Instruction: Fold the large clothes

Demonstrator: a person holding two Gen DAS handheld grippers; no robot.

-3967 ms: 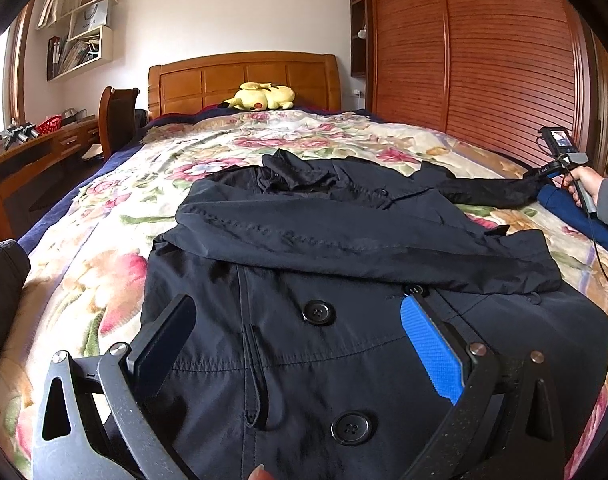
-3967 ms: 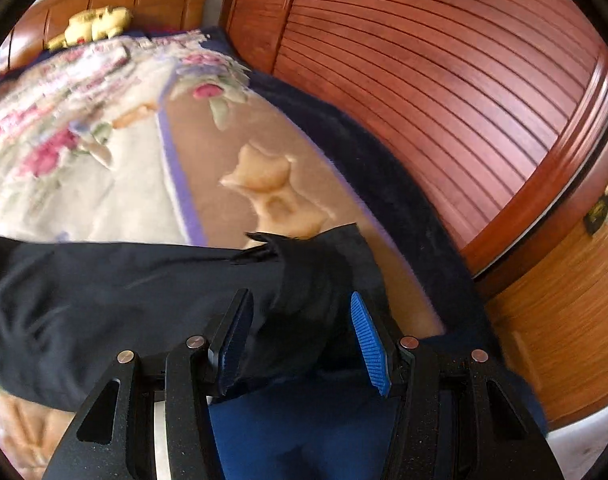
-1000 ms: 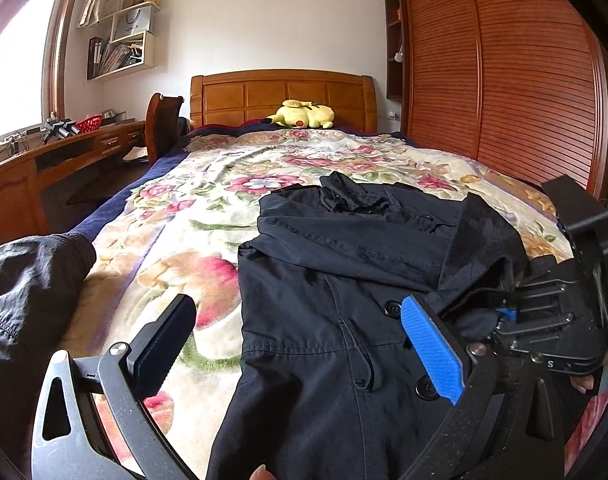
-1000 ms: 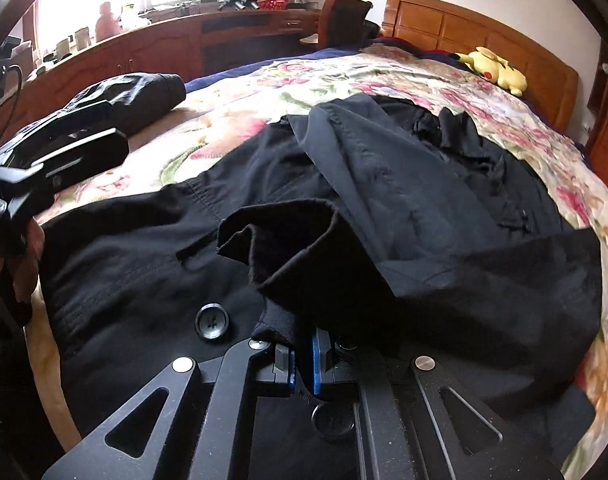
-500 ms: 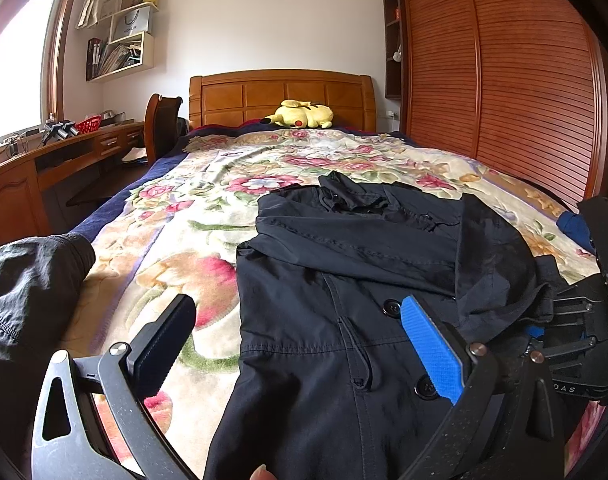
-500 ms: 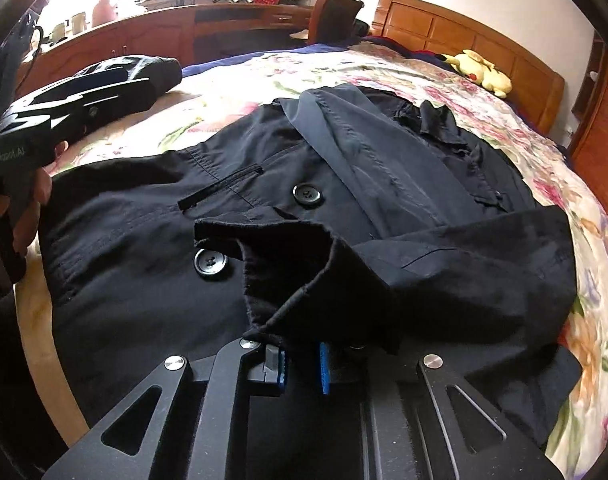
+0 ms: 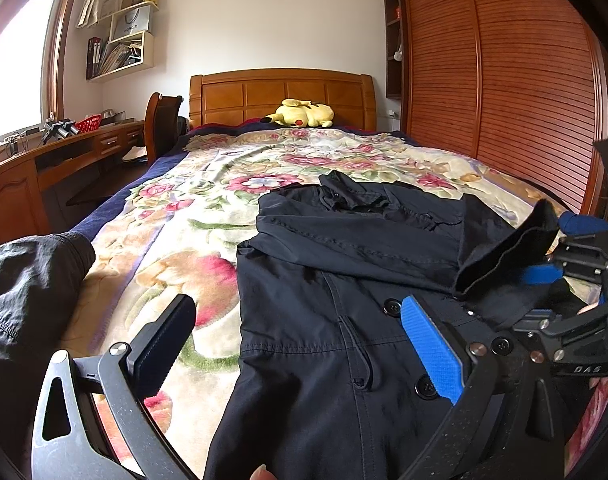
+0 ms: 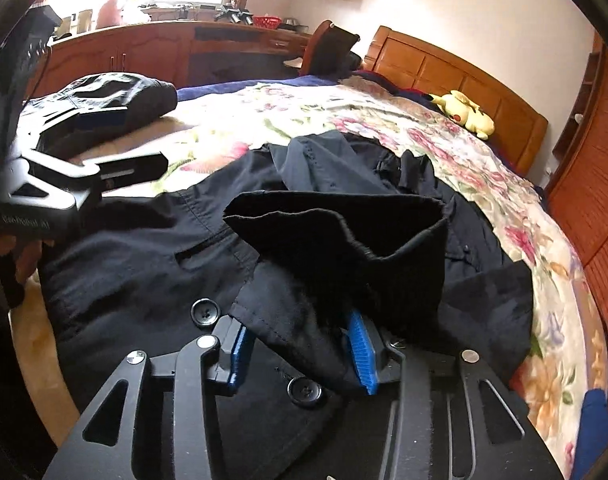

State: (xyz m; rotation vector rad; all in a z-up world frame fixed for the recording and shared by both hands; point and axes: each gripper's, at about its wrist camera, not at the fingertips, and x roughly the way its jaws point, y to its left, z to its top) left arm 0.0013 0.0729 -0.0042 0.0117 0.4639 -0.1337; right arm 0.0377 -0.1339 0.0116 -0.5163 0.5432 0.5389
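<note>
Black coat (image 7: pixel 324 320) fills centre frame; my right gripper (image 8: pixel 300 344), jaws parted, straddles its cuff (image 8: pixel 344 240); my left gripper (image 7: pixel 300 344) hovers wide, empty.

A dark coat (image 7: pixel 344 312) lies buttoned on the floral bedspread (image 7: pixel 208 216), one sleeve folded across its chest. The left gripper (image 7: pixel 300 340) hovers over the coat's lower half, fingers (image 7: pixel 432 348) spread wide. At right, the right gripper (image 7: pixel 560 280) has the other sleeve's cuff (image 7: pixel 508 252) between its parted fingers. A yellow plush (image 7: pixel 302 114) rests by the headboard (image 7: pixel 280 96).
</note>
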